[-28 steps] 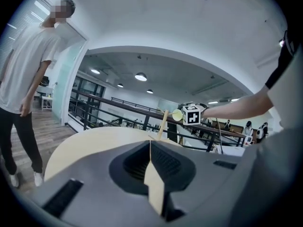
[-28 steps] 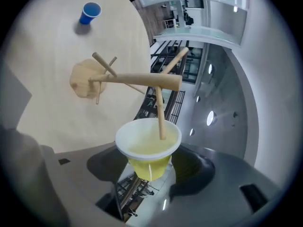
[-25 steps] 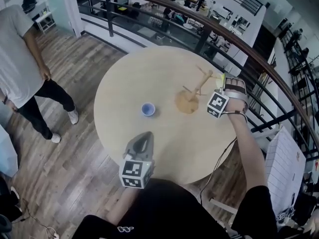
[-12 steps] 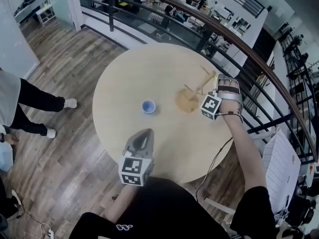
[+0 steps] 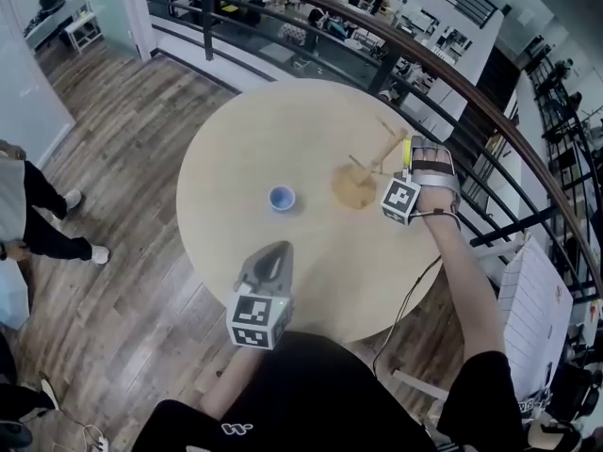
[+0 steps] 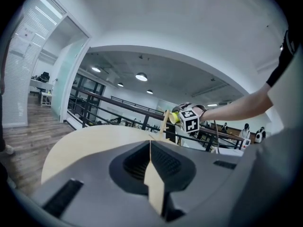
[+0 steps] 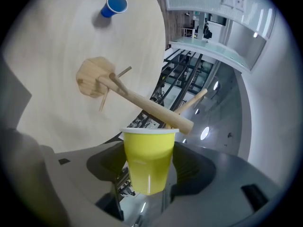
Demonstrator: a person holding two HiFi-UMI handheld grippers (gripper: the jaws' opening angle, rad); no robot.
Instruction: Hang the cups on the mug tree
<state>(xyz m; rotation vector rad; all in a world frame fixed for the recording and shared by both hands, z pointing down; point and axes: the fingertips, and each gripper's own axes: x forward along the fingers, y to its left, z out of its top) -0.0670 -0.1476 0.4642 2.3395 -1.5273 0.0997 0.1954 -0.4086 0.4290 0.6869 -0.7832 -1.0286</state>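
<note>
A wooden mug tree [image 5: 369, 170] stands on the right part of the round table [image 5: 236, 139], its pegs bare. My right gripper [image 5: 412, 156] is shut on a yellow cup [image 7: 148, 159], held just right of the tree's top. In the right gripper view the cup's rim sits against the tip of the tree's post [image 7: 183, 124], mouth toward it. A blue cup [image 5: 281, 199] stands upright near the table's middle, also in the right gripper view [image 7: 115, 4]. My left gripper [image 5: 270, 260] hovers over the near table edge, shut with nothing in it [image 6: 150, 148].
A dark metal railing [image 5: 311, 17] curves round the far side of the table. A person's legs [image 5: 38, 219] are at the left edge on the wood floor. My right arm [image 5: 466, 281] reaches past the table's right edge.
My right gripper has moved the yellow cup a little up and closer to the tree's top. The person at the left has walked further left. My left gripper has barely moved.
</note>
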